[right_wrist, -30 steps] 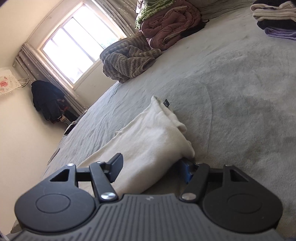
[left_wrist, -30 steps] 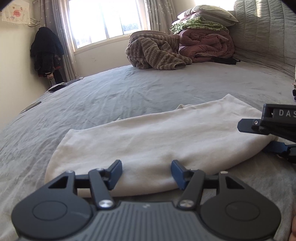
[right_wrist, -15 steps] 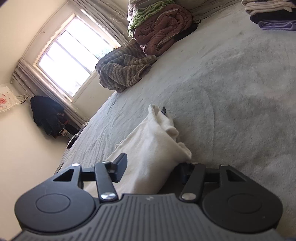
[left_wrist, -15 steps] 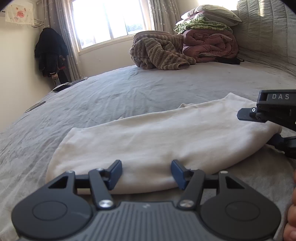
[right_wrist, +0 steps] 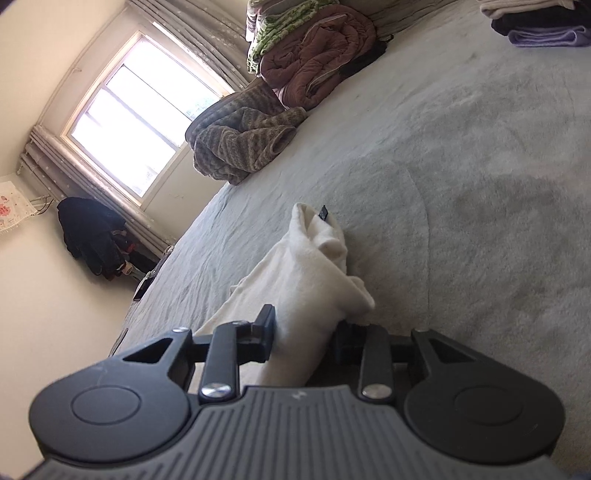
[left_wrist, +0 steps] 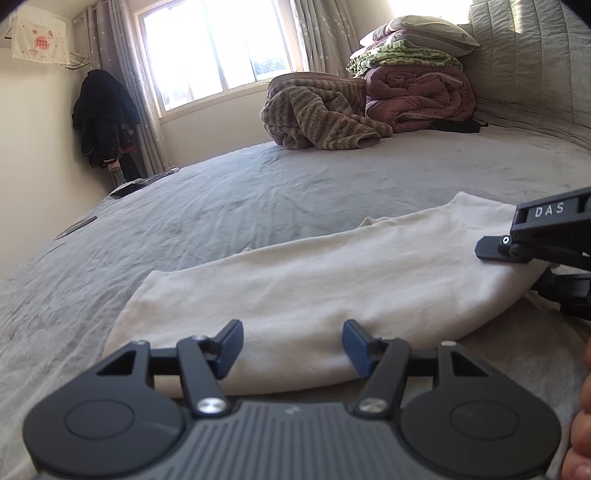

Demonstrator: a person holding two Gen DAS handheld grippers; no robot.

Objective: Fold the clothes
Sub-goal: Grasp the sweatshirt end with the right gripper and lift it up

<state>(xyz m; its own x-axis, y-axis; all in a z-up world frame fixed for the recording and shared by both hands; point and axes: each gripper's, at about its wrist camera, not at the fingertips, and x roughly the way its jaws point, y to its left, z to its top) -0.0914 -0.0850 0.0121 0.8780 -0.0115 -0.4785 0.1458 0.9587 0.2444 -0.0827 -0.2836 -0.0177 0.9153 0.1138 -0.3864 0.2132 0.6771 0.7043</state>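
Note:
A cream-white garment [left_wrist: 314,291] lies folded into a long band on the grey bed. My left gripper [left_wrist: 291,345] is open, its fingers straddling the garment's near edge without closing on it. My right gripper [right_wrist: 304,334] is tilted and open around the garment's right end [right_wrist: 310,280], with cloth bunched between the fingers. It shows at the right edge of the left wrist view [left_wrist: 546,240], over that end. A small black tag [right_wrist: 324,213] sticks out at the garment's far tip.
A brown striped blanket [left_wrist: 317,118] and a stack of quilts and pillows [left_wrist: 417,85] sit at the far end of the bed. Folded clothes [right_wrist: 539,26] are stacked at the far right. Dark coats [left_wrist: 103,114] hang in the corner beside the window.
The right gripper has tilted and raised the garment's right end slightly, bunching the cloth. The left gripper has stayed open at the near edge, its view shifting a little.

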